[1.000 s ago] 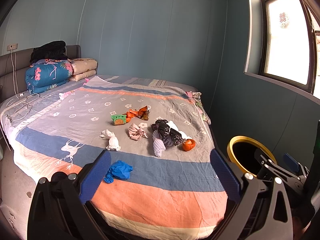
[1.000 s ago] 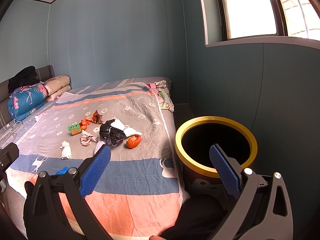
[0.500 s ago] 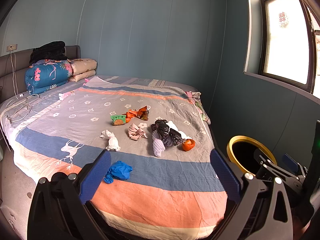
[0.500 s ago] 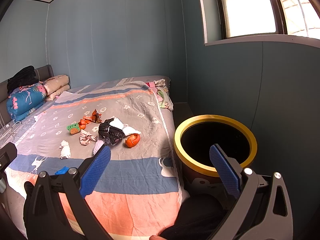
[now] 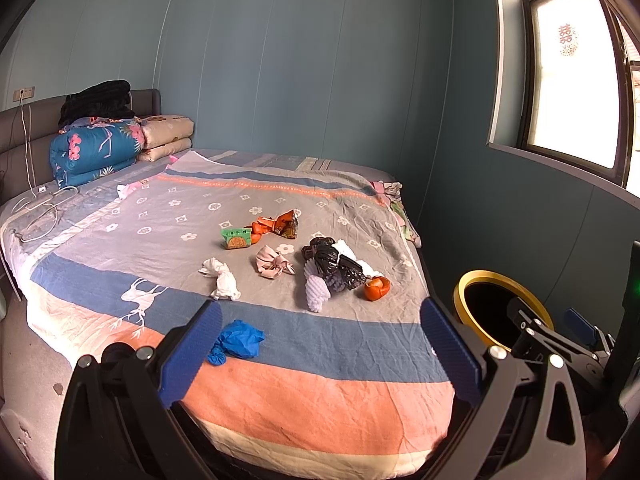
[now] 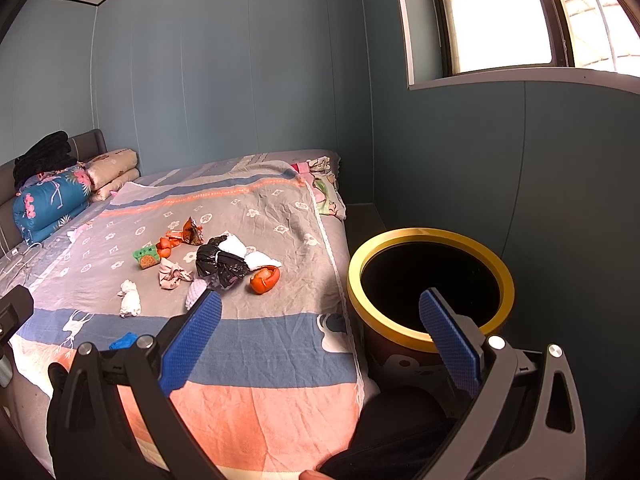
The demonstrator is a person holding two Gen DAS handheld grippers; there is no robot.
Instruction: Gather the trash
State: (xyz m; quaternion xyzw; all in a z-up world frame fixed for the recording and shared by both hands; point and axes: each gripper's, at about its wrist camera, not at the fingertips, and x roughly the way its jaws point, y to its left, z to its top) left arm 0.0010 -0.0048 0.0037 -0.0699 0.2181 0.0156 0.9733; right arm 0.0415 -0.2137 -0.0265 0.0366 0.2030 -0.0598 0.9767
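Left gripper [image 5: 318, 346]: fingers spread wide, holding nothing, raised above the foot of the bed [image 5: 320, 392]. Right gripper [image 6: 320, 338]: fingers likewise spread wide and empty, raised over the bed's right edge and the bin [image 6: 430, 286].

Trash lies on the bedspread, in the grey band:
- blue glove [image 5: 238, 342], nearest the foot, just beside the left gripper's left finger in the left wrist view;
- white tissue [image 5: 220, 280];
- pink wrapper [image 5: 274, 262];
- green packet [image 5: 236, 237], touching orange wrappers [image 5: 276, 224];
- black bag [image 5: 334, 264], with a white foam net [image 5: 316, 292] against it;
- orange peel [image 5: 376, 288], nearest the bin.

The bin stands on the floor against the bed's right side, yellow rim up, interior dark.
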